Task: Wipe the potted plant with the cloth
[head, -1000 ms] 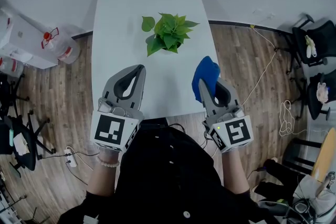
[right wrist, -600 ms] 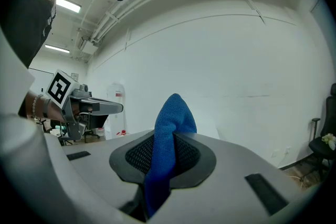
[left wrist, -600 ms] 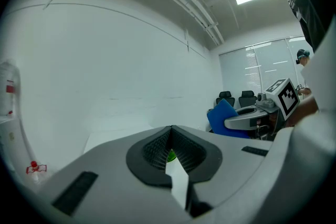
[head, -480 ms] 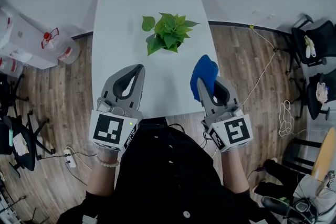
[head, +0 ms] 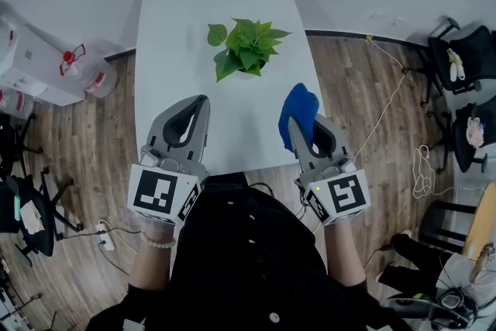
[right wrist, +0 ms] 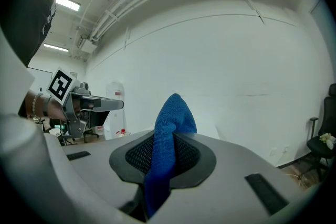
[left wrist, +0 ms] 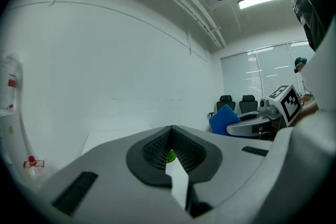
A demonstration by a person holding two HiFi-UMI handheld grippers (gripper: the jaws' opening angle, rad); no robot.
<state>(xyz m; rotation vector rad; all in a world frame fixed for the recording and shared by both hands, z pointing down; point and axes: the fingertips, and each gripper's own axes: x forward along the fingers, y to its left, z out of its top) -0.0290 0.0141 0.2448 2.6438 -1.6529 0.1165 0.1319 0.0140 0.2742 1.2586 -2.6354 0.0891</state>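
A small green potted plant stands in the middle of the white table. The blue cloth is pinched in my right gripper, which hovers over the table's near right edge, below and right of the plant; in the right gripper view the blue cloth sticks up from between the closed jaws. My left gripper is shut with nothing in it, over the near left part of the table. Through its jaws only a sliver of the green plant shows.
A water jug and white boxes stand on the wooden floor left of the table. Black chairs and loose cables are at the right. The table's far part lies behind the plant, against a white wall.
Both grippers have shifted slightly left in the head view; the cloth stays held. The plant has not moved.
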